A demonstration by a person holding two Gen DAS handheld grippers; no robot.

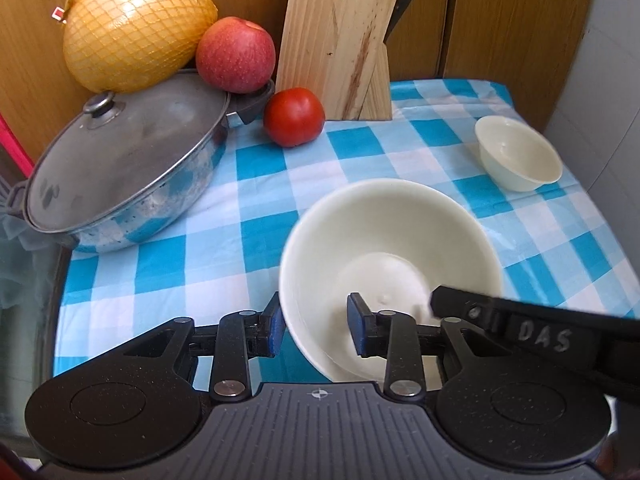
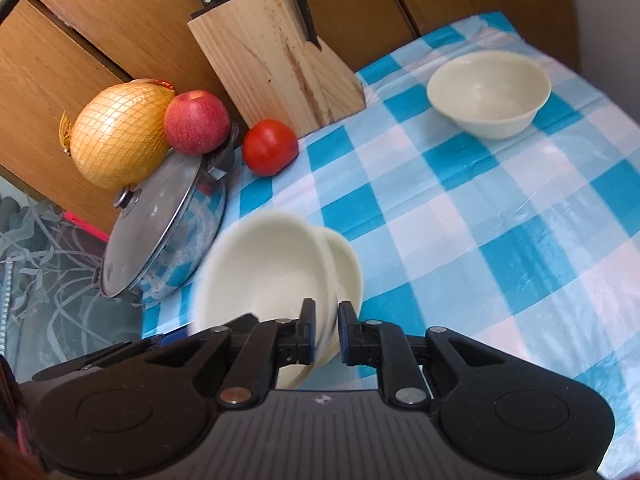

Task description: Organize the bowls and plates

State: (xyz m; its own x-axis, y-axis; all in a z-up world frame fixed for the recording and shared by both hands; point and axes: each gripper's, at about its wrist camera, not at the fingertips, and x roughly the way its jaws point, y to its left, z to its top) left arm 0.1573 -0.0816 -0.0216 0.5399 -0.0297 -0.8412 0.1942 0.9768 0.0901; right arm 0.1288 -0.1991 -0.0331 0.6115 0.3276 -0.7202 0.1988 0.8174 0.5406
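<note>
A stack of two cream bowls (image 1: 384,248) sits near the front of the checked tablecloth; it is blurred in both views and also shows in the right wrist view (image 2: 272,264). My left gripper (image 1: 318,326) is open, its jaws straddling the near rim without touching it. My right gripper (image 2: 325,330) straddles the stack's right rim with a narrow gap on each side; its finger (image 1: 472,308) shows in the left wrist view. A smaller cream bowl (image 1: 518,158) stands alone at the far right, and it also shows in the right wrist view (image 2: 490,94).
A lidded steel pot (image 1: 124,160) stands at the left, with a netted pomelo (image 1: 136,28) and an apple (image 1: 236,54) behind it. A tomato (image 1: 294,116) and a wooden knife block (image 1: 340,40) stand at the back against wooden panels. The table edge drops off at left.
</note>
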